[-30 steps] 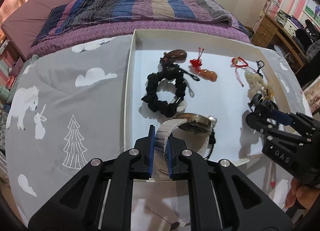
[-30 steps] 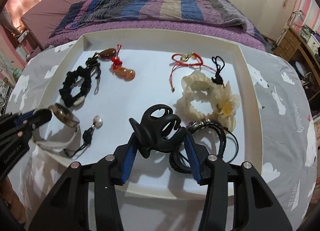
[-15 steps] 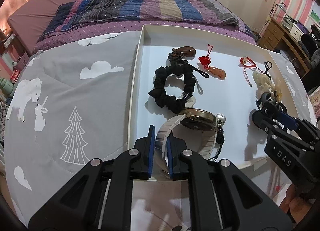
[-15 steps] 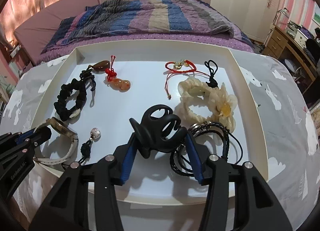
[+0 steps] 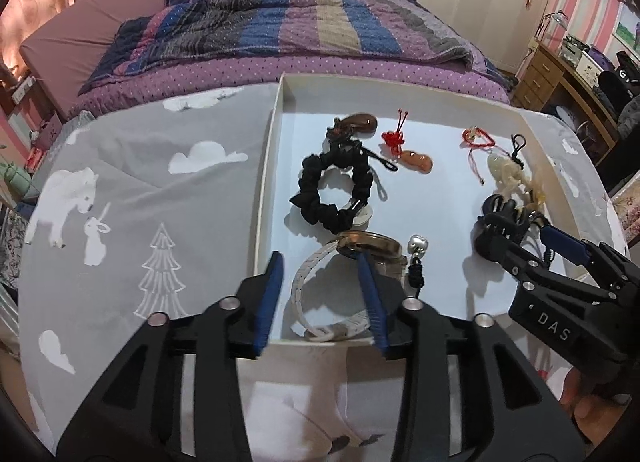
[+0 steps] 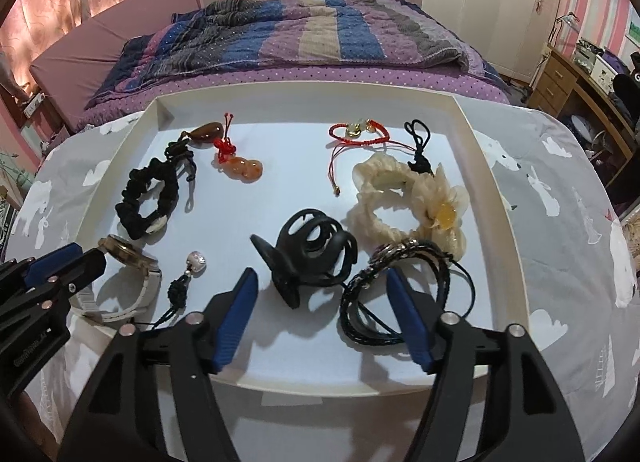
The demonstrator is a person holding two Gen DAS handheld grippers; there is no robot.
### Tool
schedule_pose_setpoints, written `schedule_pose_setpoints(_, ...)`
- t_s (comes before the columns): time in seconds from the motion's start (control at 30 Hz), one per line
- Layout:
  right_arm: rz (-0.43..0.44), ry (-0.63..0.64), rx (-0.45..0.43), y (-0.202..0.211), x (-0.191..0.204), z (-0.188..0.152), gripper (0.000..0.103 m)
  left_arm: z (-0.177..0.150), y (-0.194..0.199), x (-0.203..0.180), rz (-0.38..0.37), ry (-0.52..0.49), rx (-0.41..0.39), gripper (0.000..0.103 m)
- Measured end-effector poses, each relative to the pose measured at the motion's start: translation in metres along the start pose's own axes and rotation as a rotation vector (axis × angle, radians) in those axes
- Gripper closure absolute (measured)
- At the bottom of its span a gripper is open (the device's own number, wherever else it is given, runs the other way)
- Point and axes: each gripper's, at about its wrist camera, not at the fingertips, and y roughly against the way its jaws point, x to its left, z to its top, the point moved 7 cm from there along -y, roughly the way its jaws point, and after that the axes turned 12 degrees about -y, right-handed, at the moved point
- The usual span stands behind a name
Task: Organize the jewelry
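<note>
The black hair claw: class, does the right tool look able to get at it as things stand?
Probably yes. The right tool is open, with the black hair claw lying in the tray just ahead of its fingers, nothing between; braided black cords crowd one side.

The left gripper (image 5: 322, 286) has its two fingers spread wide. The right gripper (image 6: 322, 316) is spread wide too, close beside it.

On the side of my right gripper (image 5: 516, 230), white letters read "DAS". No other lettering near it is legible to me.
</note>
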Motion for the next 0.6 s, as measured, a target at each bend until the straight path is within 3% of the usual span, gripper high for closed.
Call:
schedule_pose_setpoints(0.03,0.007,0.001,-0.007,0.005,0.000,0.001,0.034,0.000,0.005,0.000,0.002,0.003,-0.006,0.050)
schedule_pose_setpoints(0.4,-0.002,0.036,-0.095,0.083,-0.007,-0.007,0.024,-0.011,0.079,-0.007,0.074,-0.007,-0.081,0.004)
schedule_pose_setpoints(0.6,0.007,0.040,-0.136,0.124,-0.016,-0.026,0.020,-0.030,0.112,-0.012,0.087,-0.001,-0.107,0.003)
